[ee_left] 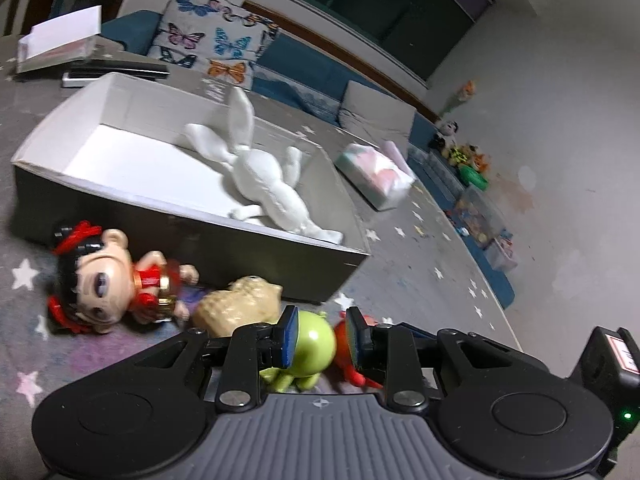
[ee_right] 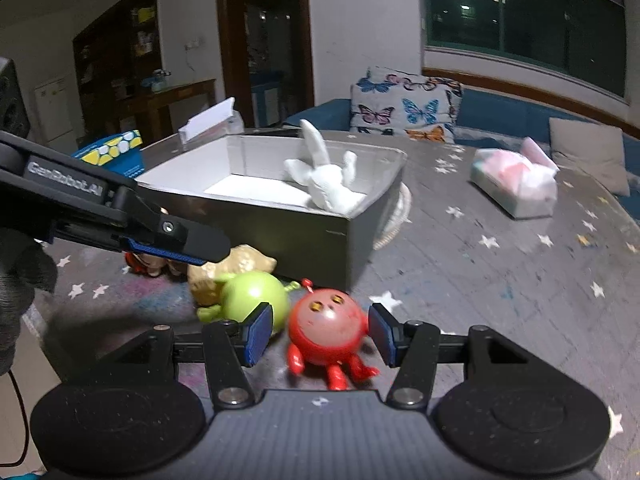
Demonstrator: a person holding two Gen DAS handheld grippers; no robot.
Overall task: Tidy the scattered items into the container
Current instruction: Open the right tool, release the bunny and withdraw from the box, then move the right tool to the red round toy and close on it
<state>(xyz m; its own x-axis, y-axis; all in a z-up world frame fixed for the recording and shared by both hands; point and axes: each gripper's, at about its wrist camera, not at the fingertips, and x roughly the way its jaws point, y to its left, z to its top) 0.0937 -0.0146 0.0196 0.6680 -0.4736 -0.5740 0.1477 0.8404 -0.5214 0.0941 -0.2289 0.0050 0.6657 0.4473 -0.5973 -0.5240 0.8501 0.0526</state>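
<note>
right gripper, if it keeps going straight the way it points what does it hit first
The red round toy. It sits on the rug between the open jaws of the right gripper, directly ahead. Beyond it lies the grey box, though depth is hard to judge.

Rabbit toy (ee_left: 260, 176): white
Round toy (ee_right: 326, 320): red
Other round toy (ee_right: 250, 296): lime green
Box (ee_right: 320, 236): dark outside, white inside
Rug (ee_right: 480, 280): grey, white stars
Cushion (ee_right: 404, 108): coloured butterflies

One legible mark: "GenRobot.AI", white lettering on the black side of the left gripper (ee_right: 192, 246), right wrist view. Red-framed label (ee_left: 624, 354) at the left wrist view's edge: unreadable.
</note>
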